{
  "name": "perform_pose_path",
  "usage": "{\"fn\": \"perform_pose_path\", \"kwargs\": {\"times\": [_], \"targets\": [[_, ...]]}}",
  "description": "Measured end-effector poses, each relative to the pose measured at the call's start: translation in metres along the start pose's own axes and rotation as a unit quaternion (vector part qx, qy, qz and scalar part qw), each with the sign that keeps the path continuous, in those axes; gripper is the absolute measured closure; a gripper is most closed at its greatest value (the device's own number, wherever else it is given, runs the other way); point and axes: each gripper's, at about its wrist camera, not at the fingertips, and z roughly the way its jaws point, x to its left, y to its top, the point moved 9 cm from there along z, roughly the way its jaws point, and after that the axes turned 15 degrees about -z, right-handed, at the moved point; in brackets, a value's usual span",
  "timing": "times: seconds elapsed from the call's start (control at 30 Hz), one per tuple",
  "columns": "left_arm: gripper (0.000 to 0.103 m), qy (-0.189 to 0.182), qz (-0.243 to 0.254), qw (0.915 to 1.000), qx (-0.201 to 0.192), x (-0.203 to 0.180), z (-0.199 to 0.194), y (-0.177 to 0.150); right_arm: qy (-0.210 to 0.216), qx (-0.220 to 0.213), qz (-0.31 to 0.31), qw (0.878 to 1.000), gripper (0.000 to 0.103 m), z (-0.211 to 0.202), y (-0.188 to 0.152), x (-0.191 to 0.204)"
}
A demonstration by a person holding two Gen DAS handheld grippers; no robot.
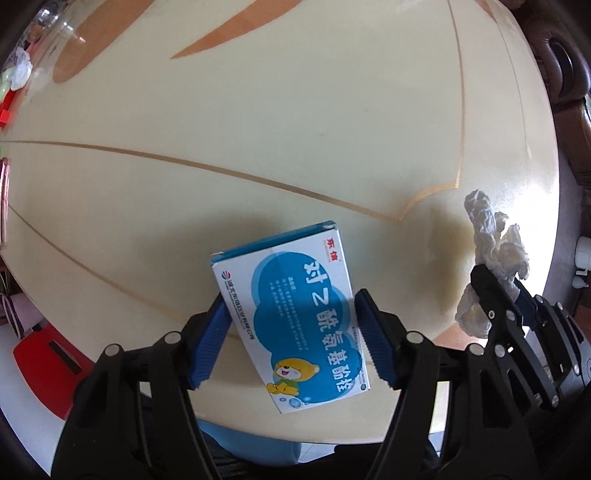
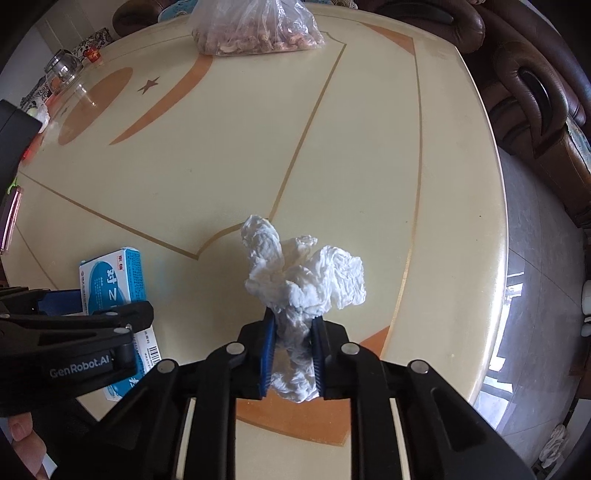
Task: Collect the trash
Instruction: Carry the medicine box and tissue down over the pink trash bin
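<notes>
A blue-and-white medicine box (image 1: 295,314) with a cartoon bear sits between the blue pads of my left gripper (image 1: 291,299), which press its two long sides; it seems raised slightly off the cream table (image 1: 258,147). The right wrist view shows the same box (image 2: 110,273) at the lower left, with the left gripper (image 2: 103,302) clamped across it. My right gripper (image 2: 293,317) is shut on a crumpled white tissue (image 2: 303,273), which bulges out above the pads. In the left wrist view, that tissue (image 1: 495,240) and the right gripper (image 1: 495,273) are at the right edge.
A clear plastic bag of food (image 2: 258,26) lies at the table's far edge and a glass jar (image 2: 62,70) at the far left. Brown leather chairs (image 2: 535,92) stand to the right. A red stool (image 1: 48,358) is below the table's left rim. A thumb (image 2: 18,432) shows bottom left.
</notes>
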Motion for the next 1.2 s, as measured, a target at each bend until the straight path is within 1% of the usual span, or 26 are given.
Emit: {"fn": "perform_pose_path", "kwargs": {"times": [0.1, 0.2, 0.23, 0.43, 0.53, 0.57, 0.6, 0.63, 0.67, 0.7, 0.73, 0.83, 0.93, 1.0, 1.1, 1.2], "targets": [[0.037, -0.001, 0.021, 0.9992, -0.035, -0.002, -0.020, 0.001, 0.003, -0.005, 0.005, 1.000, 0.085, -0.010, -0.002, 0.000], [0.037, -0.004, 0.042, 0.9965, -0.072, -0.012, -0.043, -0.007, 0.000, -0.010, 0.007, 1.000, 0.085, -0.021, -0.003, -0.002], [0.037, -0.006, 0.049, 0.9954, -0.083, -0.024, -0.050, -0.022, 0.000, -0.013, 0.010, 1.000, 0.085, -0.025, -0.004, -0.003], [0.037, -0.021, 0.095, 0.9848, -0.144, -0.022, -0.102, -0.035, -0.001, -0.035, 0.012, 0.999, 0.085, -0.064, -0.006, 0.003], [0.037, -0.030, 0.111, 0.9794, -0.166, 0.021, -0.118, -0.049, -0.003, -0.052, 0.012, 0.999, 0.085, -0.090, -0.008, 0.010], [0.037, -0.033, 0.115, 0.9778, -0.172, 0.026, -0.125, -0.054, -0.003, -0.058, 0.013, 0.998, 0.085, -0.100, -0.010, 0.012], [0.037, -0.036, 0.118, 0.9765, -0.176, 0.042, -0.129, -0.057, -0.002, -0.064, 0.014, 0.998, 0.085, -0.108, -0.010, 0.015], [0.037, -0.040, 0.121, 0.9753, -0.180, 0.047, -0.134, -0.063, -0.002, -0.069, 0.014, 0.997, 0.085, -0.117, -0.012, 0.017], [0.037, -0.044, 0.124, 0.9740, -0.185, 0.056, -0.135, -0.064, -0.002, -0.074, 0.014, 0.997, 0.085, -0.124, -0.015, 0.020], [0.037, -0.047, 0.128, 0.9724, -0.189, 0.074, -0.134, -0.058, -0.002, -0.079, 0.013, 0.997, 0.085, -0.133, -0.018, 0.023], [0.037, -0.048, 0.130, 0.9713, -0.193, 0.087, -0.133, -0.062, -0.001, -0.083, 0.011, 0.996, 0.085, -0.140, -0.021, 0.028], [0.037, -0.057, 0.138, 0.9669, -0.207, 0.098, -0.140, -0.076, -0.001, -0.097, 0.003, 0.995, 0.085, -0.162, -0.034, 0.042], [0.037, -0.055, 0.143, 0.9617, -0.227, 0.109, -0.147, -0.091, 0.004, -0.108, -0.005, 0.994, 0.085, -0.179, -0.047, 0.059], [0.036, -0.059, 0.151, 0.9591, -0.232, 0.116, -0.149, -0.103, 0.010, -0.117, -0.011, 0.993, 0.085, -0.188, -0.056, 0.072], [0.037, -0.066, 0.166, 0.9545, -0.239, 0.122, -0.148, -0.120, 0.018, -0.131, -0.020, 0.991, 0.085, -0.201, -0.072, 0.092], [0.036, -0.069, 0.180, 0.9478, -0.254, 0.130, -0.148, -0.139, 0.026, -0.139, -0.030, 0.989, 0.085, -0.208, -0.086, 0.111]]}}
